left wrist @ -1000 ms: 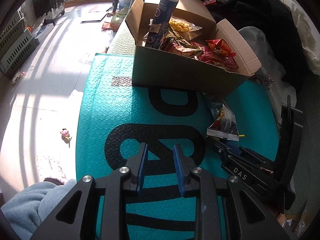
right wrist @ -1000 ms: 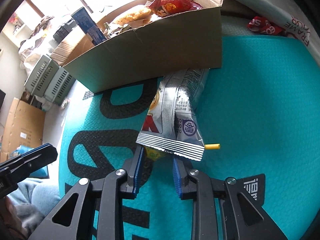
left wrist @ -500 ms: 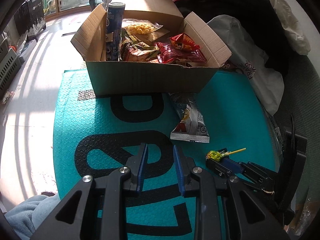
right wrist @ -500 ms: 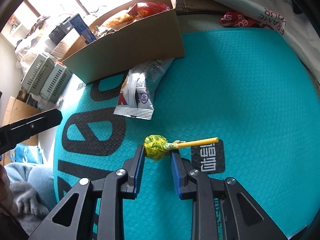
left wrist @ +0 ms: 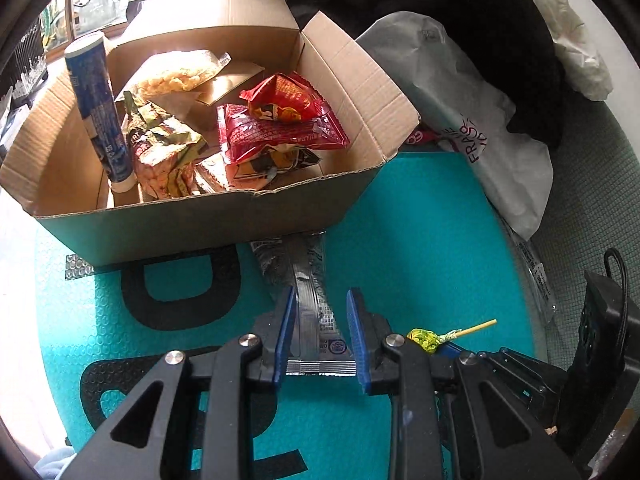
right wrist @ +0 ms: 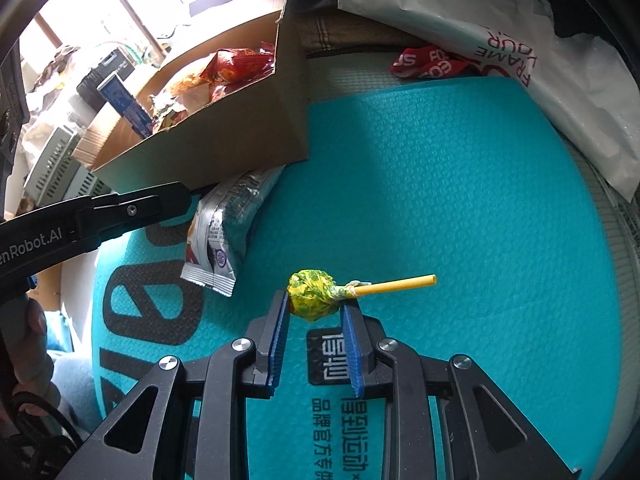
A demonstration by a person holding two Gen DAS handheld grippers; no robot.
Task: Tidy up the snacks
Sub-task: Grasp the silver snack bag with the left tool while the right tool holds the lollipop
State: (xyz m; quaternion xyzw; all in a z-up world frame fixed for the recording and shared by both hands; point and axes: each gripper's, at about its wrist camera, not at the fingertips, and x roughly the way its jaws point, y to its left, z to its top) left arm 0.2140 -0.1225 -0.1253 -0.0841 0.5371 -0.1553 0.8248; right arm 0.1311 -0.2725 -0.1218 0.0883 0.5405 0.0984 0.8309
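Note:
A cardboard box [left wrist: 192, 224] [right wrist: 224, 148] of snack bags stands on a teal mat [left wrist: 420, 240] [right wrist: 440, 200]. A silver snack packet [left wrist: 312, 312] [right wrist: 224, 236] lies on the mat in front of the box. My left gripper [left wrist: 320, 332] is open, its fingers on either side of the packet's near end. A lollipop with a yellow-green wrapper [right wrist: 314, 294] [left wrist: 424, 338] and yellow stick lies on the mat. My right gripper [right wrist: 314, 322] is open, its fingertips flanking the lollipop head.
A blue tube [left wrist: 98, 108], red bags [left wrist: 280, 120] and green bags [left wrist: 160, 148] fill the box. A white plastic bag [left wrist: 472, 120] [right wrist: 500, 40] and dark clothes [left wrist: 460, 20] lie at the right. A red wrapper [right wrist: 428, 60] lies behind the mat.
My left gripper has moved right and forward to straddle the silver packet. My right gripper has left the packet, drawn back to the lollipop and closed in on it.

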